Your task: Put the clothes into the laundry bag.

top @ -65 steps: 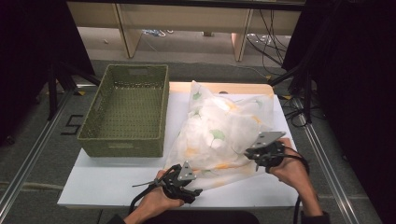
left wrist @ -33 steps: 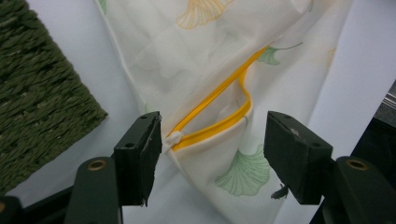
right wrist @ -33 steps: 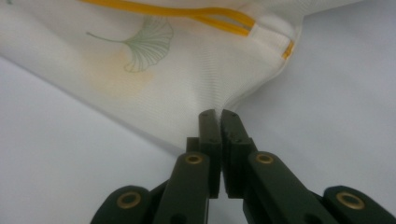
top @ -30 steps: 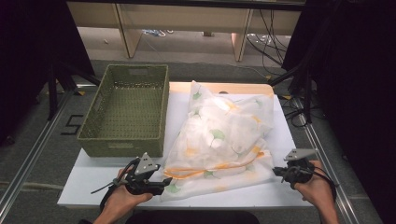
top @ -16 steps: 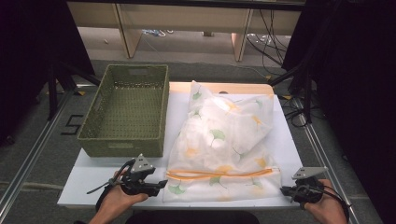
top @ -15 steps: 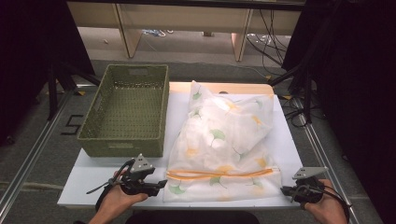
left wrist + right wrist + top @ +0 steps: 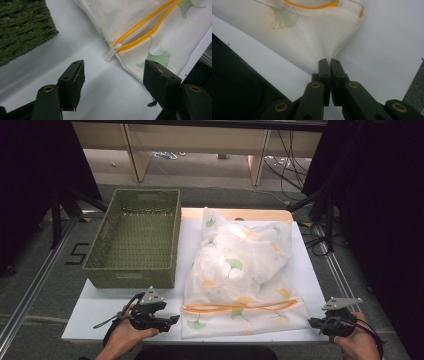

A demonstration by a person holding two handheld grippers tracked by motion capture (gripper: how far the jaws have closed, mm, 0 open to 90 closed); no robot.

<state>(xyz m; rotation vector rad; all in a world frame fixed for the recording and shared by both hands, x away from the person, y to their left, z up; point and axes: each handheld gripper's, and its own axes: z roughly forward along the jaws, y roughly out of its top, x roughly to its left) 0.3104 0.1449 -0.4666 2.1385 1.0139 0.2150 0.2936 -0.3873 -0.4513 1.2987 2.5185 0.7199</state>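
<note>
Lying near-centre on the table: white mesh laundry bag with ginkgo print (image 7: 240, 285), orange zipper (image 7: 240, 306) running left-right. Left gripper (image 7: 113, 75), jaws wide apart and empty, faces translucent zipper pull (image 7: 111, 51) just ahead; right gripper (image 7: 328, 61), jaws closed, pinches near-right corner.

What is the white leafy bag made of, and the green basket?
The bag looks like thin, see-through mesh fabric: a fine weave shows where the right gripper pinches its corner. Its orange zipper and clear pull tab look like plastic. The basket seems woven, matte green fibre, maybe grass or paper cord.
</note>
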